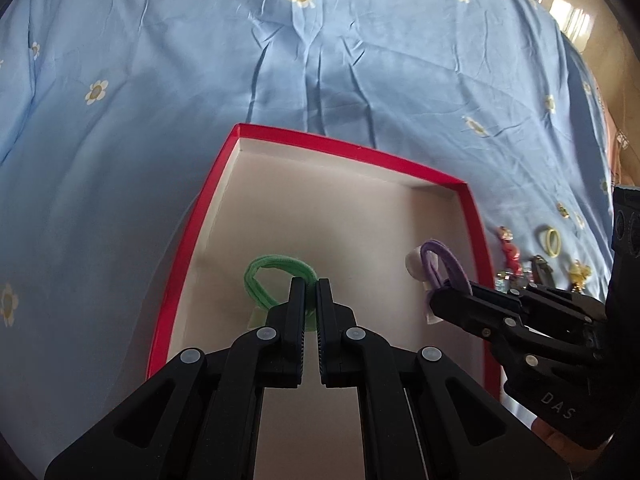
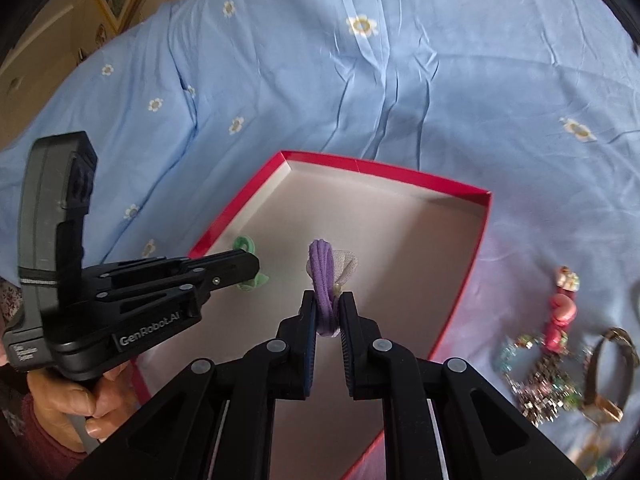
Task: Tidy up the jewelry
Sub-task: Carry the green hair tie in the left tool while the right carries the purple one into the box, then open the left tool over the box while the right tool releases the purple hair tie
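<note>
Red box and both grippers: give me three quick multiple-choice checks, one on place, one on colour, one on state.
1. Where is the green hair tie?
A. on the blue sheet outside the box
B. over the red box, pinched by the left gripper
C. beside the pink clip

2. What colour is the hair tie in the right gripper?
A. yellow
B. red
C. purple

3. What is the state of the left gripper?
A. shut on the green tie
B. wide open
C. shut on nothing

Answers:
1 B, the green loop sits between its fingers above the box's white floor.
2 C, a purple hair tie shows between its fingers.
3 A, its fingers are nearly together with green fabric between them.
</note>
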A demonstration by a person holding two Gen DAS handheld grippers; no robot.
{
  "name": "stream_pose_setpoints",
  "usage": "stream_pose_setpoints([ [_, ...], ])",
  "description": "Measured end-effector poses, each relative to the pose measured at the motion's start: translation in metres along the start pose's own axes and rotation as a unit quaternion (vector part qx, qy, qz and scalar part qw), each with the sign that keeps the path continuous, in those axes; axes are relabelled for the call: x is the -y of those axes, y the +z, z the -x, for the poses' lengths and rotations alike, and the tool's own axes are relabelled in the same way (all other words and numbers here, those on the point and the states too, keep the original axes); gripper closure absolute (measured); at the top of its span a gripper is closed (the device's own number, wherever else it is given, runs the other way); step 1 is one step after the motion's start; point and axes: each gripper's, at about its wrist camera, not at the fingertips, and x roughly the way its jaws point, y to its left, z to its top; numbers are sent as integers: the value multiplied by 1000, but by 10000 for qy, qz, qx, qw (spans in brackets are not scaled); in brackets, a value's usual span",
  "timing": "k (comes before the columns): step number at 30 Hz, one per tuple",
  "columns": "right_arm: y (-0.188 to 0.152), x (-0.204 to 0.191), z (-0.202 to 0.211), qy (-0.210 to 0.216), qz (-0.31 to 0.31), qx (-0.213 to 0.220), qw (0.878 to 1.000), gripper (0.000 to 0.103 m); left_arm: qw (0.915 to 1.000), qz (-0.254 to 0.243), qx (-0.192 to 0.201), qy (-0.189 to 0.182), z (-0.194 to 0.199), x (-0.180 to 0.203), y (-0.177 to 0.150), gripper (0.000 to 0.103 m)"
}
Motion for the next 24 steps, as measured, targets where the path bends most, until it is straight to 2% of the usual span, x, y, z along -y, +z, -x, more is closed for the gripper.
stream_pose_setpoints([
  [9, 0, 2, -17, -17, -13, -225, 9997, 87, 9996, -186, 15, 197, -5, 5, 0, 96],
  [12, 0, 4, -16, 11, -53, -224, 9997, 83, 9995, -187, 23, 249, -3, 5, 0, 88],
  [14, 1, 4, -15, 26, -61, -209, 9998, 76, 9996, -136, 45, 237, 0, 3, 0, 76],
  [19, 1, 2, -5, 47, -31, -106, 9999, 74, 9997, -28, 138, 210, 14, -1, -4, 72],
  [21, 1, 2, 1, 43, -35, -61, 10000, 74, 9998, -10, 131, 166, 18, -1, -6, 67],
  [24, -2, 2, 12, 55, -69, 18, 10000, 74, 9997, -3, 160, 185, 25, 0, -12, 66],
])
